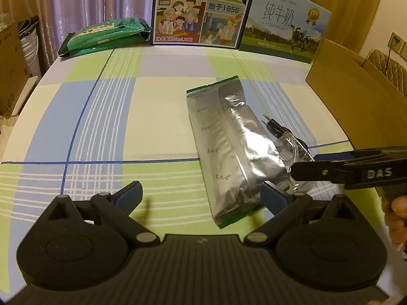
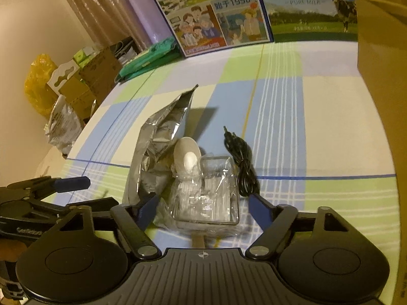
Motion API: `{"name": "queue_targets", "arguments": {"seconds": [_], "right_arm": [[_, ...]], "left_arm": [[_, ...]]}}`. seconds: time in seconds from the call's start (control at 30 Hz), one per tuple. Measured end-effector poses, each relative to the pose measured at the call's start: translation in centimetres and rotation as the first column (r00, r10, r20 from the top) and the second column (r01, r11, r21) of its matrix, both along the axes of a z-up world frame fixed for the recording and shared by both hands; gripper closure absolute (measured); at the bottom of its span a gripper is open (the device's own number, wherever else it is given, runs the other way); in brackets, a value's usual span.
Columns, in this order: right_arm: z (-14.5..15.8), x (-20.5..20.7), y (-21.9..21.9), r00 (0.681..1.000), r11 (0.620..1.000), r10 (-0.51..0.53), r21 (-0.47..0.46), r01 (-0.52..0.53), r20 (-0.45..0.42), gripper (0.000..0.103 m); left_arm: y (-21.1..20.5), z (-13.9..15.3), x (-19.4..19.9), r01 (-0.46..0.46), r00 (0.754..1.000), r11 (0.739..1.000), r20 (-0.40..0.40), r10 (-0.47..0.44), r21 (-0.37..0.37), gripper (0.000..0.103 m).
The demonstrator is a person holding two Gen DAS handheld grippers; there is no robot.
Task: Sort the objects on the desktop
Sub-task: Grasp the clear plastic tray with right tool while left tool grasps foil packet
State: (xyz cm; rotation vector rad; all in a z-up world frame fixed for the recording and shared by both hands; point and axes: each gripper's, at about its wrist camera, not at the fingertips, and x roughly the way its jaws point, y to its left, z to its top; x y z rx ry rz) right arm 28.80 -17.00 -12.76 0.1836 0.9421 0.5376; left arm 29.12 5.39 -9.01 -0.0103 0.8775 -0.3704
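Note:
A silver foil pouch (image 1: 229, 147) lies on the checked tablecloth (image 1: 101, 127). Just ahead of it my left gripper (image 1: 202, 198) is open, and the pouch's near end rests between its blue pads without being gripped. Right of the pouch lie a clear plastic packet (image 2: 211, 198) holding a white spoon (image 2: 187, 160) and a coiled black audio cable (image 2: 241, 165). My right gripper (image 2: 206, 208) is open with its fingers on either side of the clear packet. In the left wrist view it reaches in from the right (image 1: 305, 164), over the packet (image 1: 292, 152) and beside the cable (image 1: 279, 129).
Two milk cartons (image 1: 198, 10) (image 1: 285, 25) stand along the table's far edge, with green packets (image 1: 106, 35) stacked at the far left. An open cardboard box (image 1: 356, 89) stands on the right. Boxes and bags (image 2: 76, 86) sit on the floor past the left edge.

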Motion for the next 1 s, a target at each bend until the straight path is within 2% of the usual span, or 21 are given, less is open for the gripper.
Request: {"name": "queue_targets", "arguments": {"seconds": [0.1, 0.2, 0.33, 0.4, 0.63, 0.77, 0.87, 0.93, 1.0], "right_arm": [[-0.3, 0.1, 0.3, 1.000, 1.000, 0.009, -0.007, -0.009, -0.003, 0.043], [-0.2, -0.3, 0.9, 0.999, 0.997, 0.045, -0.068, -0.043, 0.022, 0.050], [0.2, -1.7, 0.9, 0.995, 0.985, 0.074, -0.163, -0.063, 0.063, 0.052], [0.4, -2.5, 0.3, 0.995, 0.981, 0.074, -0.182, -0.060, 0.071, 0.052], [0.5, -4.7, -1.8, 0.998, 0.986, 0.028, -0.168, -0.017, 0.063, 0.052], [0.6, -5.1, -2.3, 0.998, 0.988, 0.014, -0.157, -0.004, 0.059, 0.052], [0.7, -5.3, -2.5, 0.998, 0.988, 0.014, -0.154, -0.005, 0.057, 0.052], [0.7, -5.3, -2.5, 0.998, 0.988, 0.012, -0.154, -0.003, 0.055, 0.052], [0.8, -5.5, -2.5, 0.999, 0.988, 0.008, -0.156, 0.000, 0.052, 0.052]], "left_arm": [[0.0, 0.0, 0.0, 0.002, 1.000, 1.000, -0.003, -0.002, -0.007, 0.006], [0.0, -0.1, 0.0, 0.001, 1.000, 1.000, -0.003, -0.001, -0.007, 0.006], [-0.3, 0.1, -0.1, 0.003, 1.000, 1.000, 0.008, -0.003, -0.019, 0.006], [-0.6, 0.2, -0.1, 0.005, 1.000, 0.999, 0.010, -0.005, -0.037, 0.006], [-3.6, 0.1, 0.7, 0.038, 0.999, 0.997, 0.010, -0.037, -0.074, 0.006], [-4.4, -0.7, 2.0, -0.004, 1.000, 0.998, -0.026, 0.002, -0.067, 0.007], [-4.2, -1.1, 2.8, -0.027, 0.998, 0.996, -0.066, 0.022, -0.084, 0.017], [-4.1, -1.3, 3.0, -0.014, 0.996, 0.995, -0.093, 0.005, -0.098, 0.028], [-4.2, -1.2, 2.9, -0.009, 0.995, 0.996, -0.100, 0.000, -0.089, 0.032]]}}
